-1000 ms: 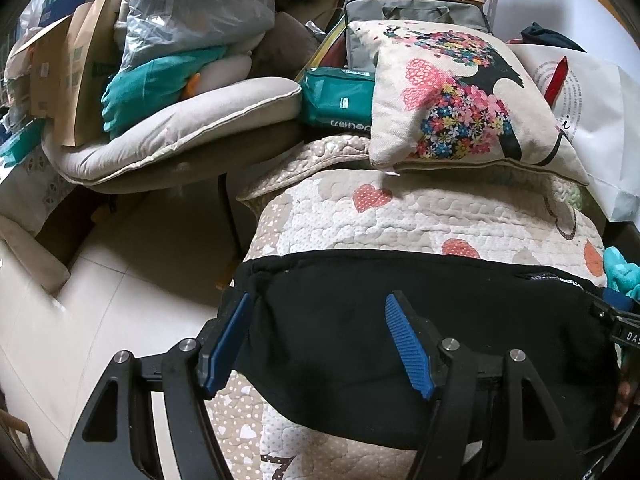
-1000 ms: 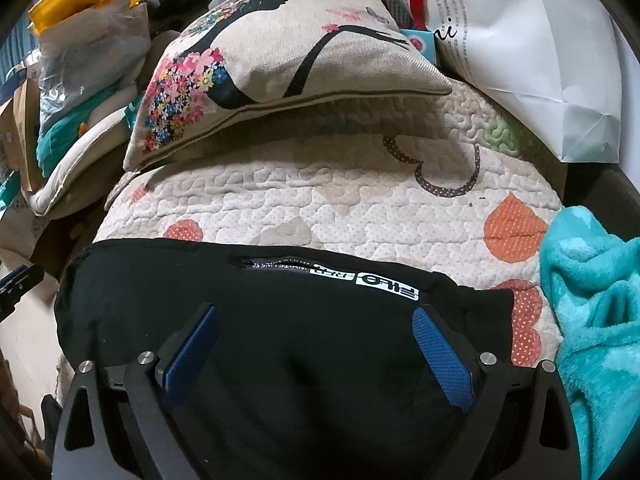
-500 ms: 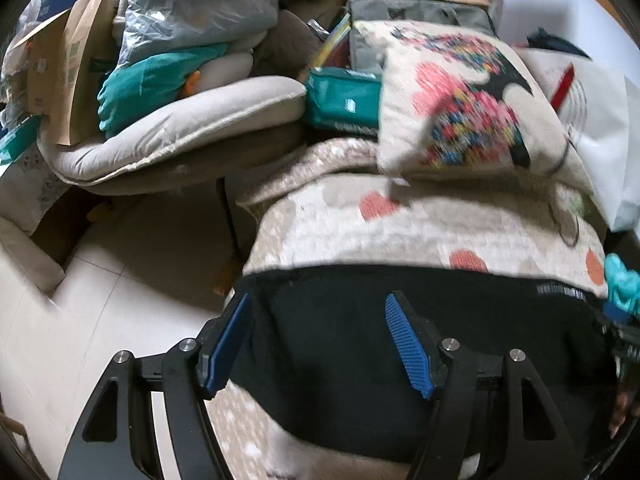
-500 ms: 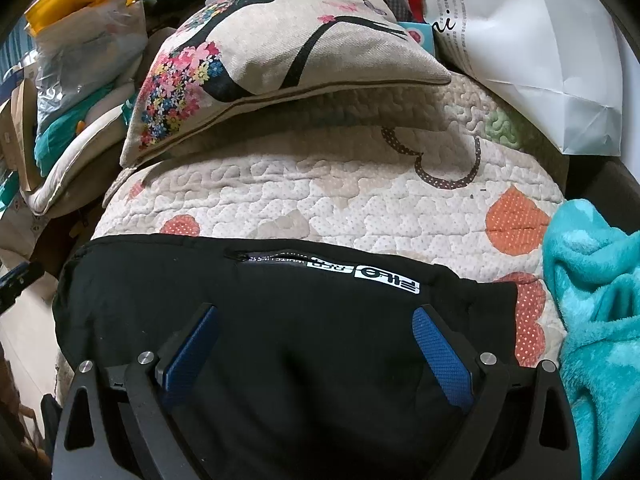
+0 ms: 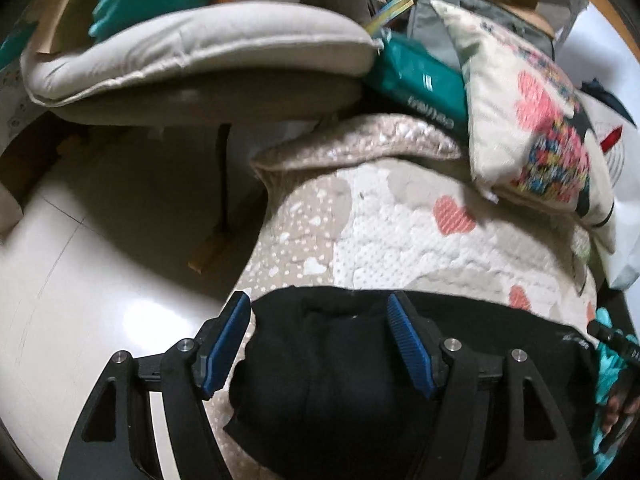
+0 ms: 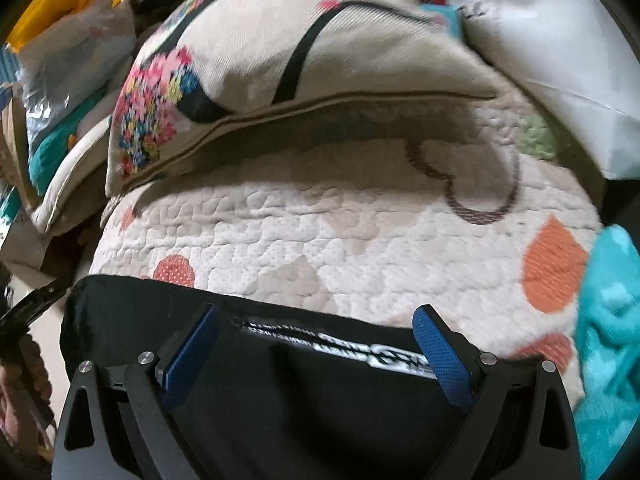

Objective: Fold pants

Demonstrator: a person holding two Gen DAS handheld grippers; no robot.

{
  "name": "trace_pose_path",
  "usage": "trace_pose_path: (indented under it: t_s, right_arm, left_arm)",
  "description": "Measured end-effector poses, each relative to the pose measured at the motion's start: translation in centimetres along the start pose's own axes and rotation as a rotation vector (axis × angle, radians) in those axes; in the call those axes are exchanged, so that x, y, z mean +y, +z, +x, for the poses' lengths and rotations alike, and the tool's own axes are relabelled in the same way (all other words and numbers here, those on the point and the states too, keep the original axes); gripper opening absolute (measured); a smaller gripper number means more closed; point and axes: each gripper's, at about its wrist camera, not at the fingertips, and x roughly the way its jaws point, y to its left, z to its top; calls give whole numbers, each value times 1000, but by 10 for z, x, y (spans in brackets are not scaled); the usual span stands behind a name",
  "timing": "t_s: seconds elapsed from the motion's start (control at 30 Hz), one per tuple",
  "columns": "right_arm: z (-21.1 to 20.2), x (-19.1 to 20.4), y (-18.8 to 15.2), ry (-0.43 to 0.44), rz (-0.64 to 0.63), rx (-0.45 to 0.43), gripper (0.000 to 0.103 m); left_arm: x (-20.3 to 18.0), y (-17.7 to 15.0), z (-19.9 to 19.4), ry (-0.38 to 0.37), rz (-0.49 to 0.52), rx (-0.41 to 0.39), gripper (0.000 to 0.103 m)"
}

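1. pants (image 5: 344,380) lie in a black, bunched heap on the quilt (image 5: 400,232), below the flower pillow (image 6: 320,40). they look partly folded, not neat yet.
2. left gripper (image 5: 320,344) is open over the pants' left edge, holding nothing.
3. right gripper (image 6: 316,352) is open wide over the white label (image 6: 360,346), gripping nothing.

The left gripper (image 5: 319,344) has two black arms with triangle holes cut in them. Each arm ends in a bright blue pad (image 5: 408,346) with tiny ridges. Round silver screws sit on the black arms at the bottom of the frame. The right gripper (image 6: 316,354) looks the same: black arms, triangle holes, silver screws and bumpy blue pads (image 6: 438,354). Its black frame fills the bottom of its own view.
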Motion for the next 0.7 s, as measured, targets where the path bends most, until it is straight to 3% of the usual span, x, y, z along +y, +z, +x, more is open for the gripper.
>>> trace_pose_path:
  t_s: [0.2,0.33,0.43,0.47,0.5,0.53,0.57,0.7]
  right_arm:
    - [30,26,0,-52,-183,82,99]
    - [45,39,-1,-89,-281,112,99]
    - [49,37,3,-75,-258,122,99]
    - [49,36,2,-63,-249,128,99]
    - [49,36,1,-45,-239,132,94]
    - [48,36,0,-2,-225,139,79]
    - [45,37,-1,32,-211,139,64]
    - [34,40,-7,56,-201,147,34]
  left_arm:
    - [-8,-10,18,4,71,42,81]
    - [-7,-11,19,-10,63,42,81]
    - [-5,-10,16,-39,52,54,52]
    - [-6,-7,14,-38,58,49,28]
    - [-10,-6,10,-53,73,49,16]
    - [-13,-3,9,-60,82,47,14]
    - [-17,-3,6,-58,98,40,12]
    - [-32,-4,-7,-43,151,8,11]
